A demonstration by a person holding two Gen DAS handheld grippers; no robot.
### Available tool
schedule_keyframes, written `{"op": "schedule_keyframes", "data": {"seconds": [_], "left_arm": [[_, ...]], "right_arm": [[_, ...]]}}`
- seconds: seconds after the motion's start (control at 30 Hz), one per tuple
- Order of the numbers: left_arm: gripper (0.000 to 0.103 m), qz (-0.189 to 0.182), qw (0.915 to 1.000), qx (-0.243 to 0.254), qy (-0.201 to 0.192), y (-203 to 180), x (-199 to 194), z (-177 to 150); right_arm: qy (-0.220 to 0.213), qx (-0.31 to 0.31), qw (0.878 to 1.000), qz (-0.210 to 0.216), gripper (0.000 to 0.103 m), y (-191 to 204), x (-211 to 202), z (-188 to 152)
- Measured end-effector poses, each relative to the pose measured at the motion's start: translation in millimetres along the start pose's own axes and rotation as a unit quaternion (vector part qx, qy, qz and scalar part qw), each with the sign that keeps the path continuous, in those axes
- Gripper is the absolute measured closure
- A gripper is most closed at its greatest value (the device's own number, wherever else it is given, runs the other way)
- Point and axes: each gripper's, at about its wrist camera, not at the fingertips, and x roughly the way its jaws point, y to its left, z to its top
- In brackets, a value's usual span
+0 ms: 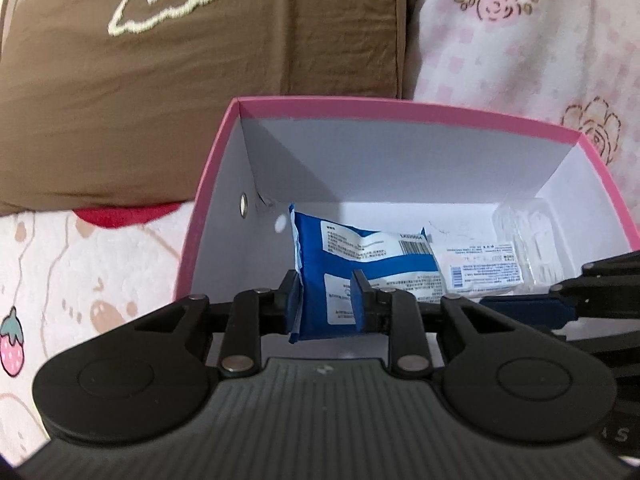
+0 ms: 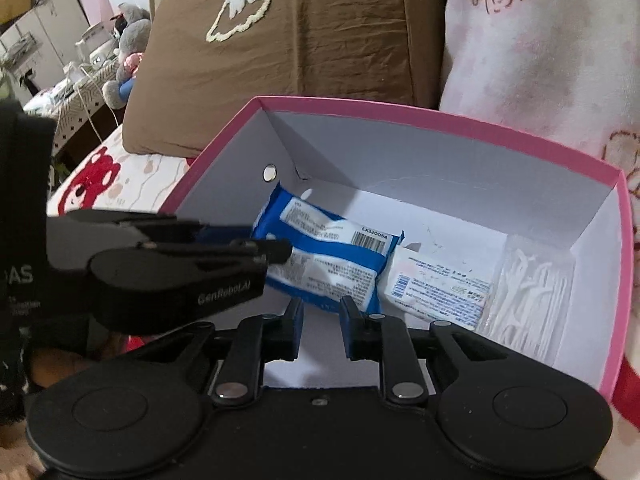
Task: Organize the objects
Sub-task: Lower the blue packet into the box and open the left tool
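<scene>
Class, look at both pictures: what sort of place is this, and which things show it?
Probably a bedroom, on a bed: a brown embroidered pillow lies behind the pink box on a printed bedsheet, with plush toys on a side table.

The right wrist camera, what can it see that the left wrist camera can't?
Only the right wrist view shows the room at the far left: a grey plush toy and a cluttered table. It also shows the white floss picks plainly, and the empty right tool.

Only the left wrist view shows the strawberry print on the bedding, and the left tool closed on the blue packet.

Both show the pink box, the blue packet, the white packet and the brown pillow.
</scene>
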Motion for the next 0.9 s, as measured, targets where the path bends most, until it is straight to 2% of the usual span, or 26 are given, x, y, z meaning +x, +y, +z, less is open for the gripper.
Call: {"op": "schedule_keyframes", "data": {"seconds": [0.1, 0.2, 0.33, 0.57, 0.9], "left_arm": [[0.068, -0.006, 0.9999, 0.003, 0.009, -0.2, -6.3, 0.2], [0.058, -0.021, 0.9996, -0.011, 0.017, -0.2, -16.3, -0.2], [0.058, -0.024, 0.9996, -0.011, 0.001, -2.9, -30.3, 1.2], [0.06, -0.045, 0.9988, -0.002, 0.02, -3.4, -57.6, -0.3], [0.058, -0.063, 0.9967, 0.003, 0.051, -6.4, -109.5, 0.4]], "right_arm": [[-0.002, -0.018, 0.999, -0.032, 0.077, 5.1, -3.8, -4.3], [-0.012, -0.034, 0.999, -0.036, 0.077, 8.9, -15.1, -10.5], [-0.023, -0.031, 0.999, -0.038, 0.074, 10.1, -32.3, -16.3], [-0.051, -0.034, 0.997, -0.038, 0.069, 13.2, -66.1, -26.7], [-0.06, -0.044, 0.997, -0.03, 0.066, 28.2, -111.4, -30.6]]}}
